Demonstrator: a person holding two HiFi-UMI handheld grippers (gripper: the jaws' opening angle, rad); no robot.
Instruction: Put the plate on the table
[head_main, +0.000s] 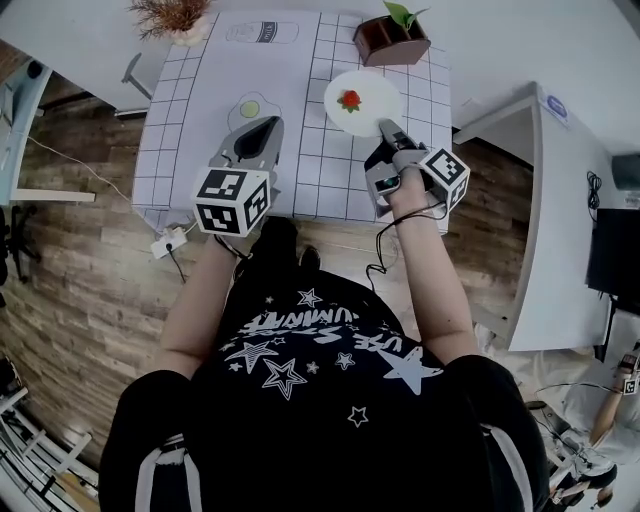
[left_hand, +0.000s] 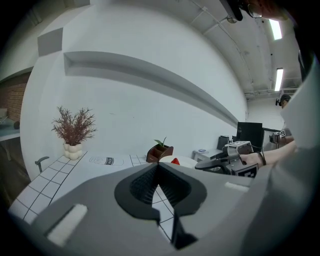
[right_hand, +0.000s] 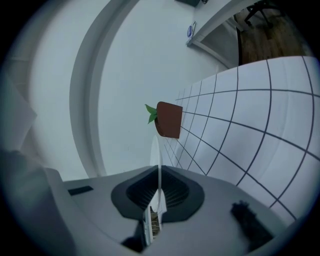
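Note:
A white plate (head_main: 365, 97) with a red strawberry (head_main: 349, 100) on it is over the far right part of the grid-patterned table (head_main: 310, 150). My right gripper (head_main: 385, 127) is shut on the plate's near rim. In the right gripper view the plate (right_hand: 159, 155) shows edge-on as a thin white line pinched between the jaws of the right gripper (right_hand: 159, 175). Whether the plate touches the table I cannot tell. My left gripper (head_main: 266, 126) hovers over the table's near left part, shut with nothing in it (left_hand: 158, 167). In the left gripper view the plate (left_hand: 186, 161) lies just beyond its jaws.
A brown planter (head_main: 392, 40) with a green sprout stands behind the plate. A vase of dried twigs (head_main: 176, 18) is at the far left corner. A small fried-egg shape (head_main: 250, 106) lies ahead of the left gripper. A white desk (head_main: 560, 200) flanks the right side.

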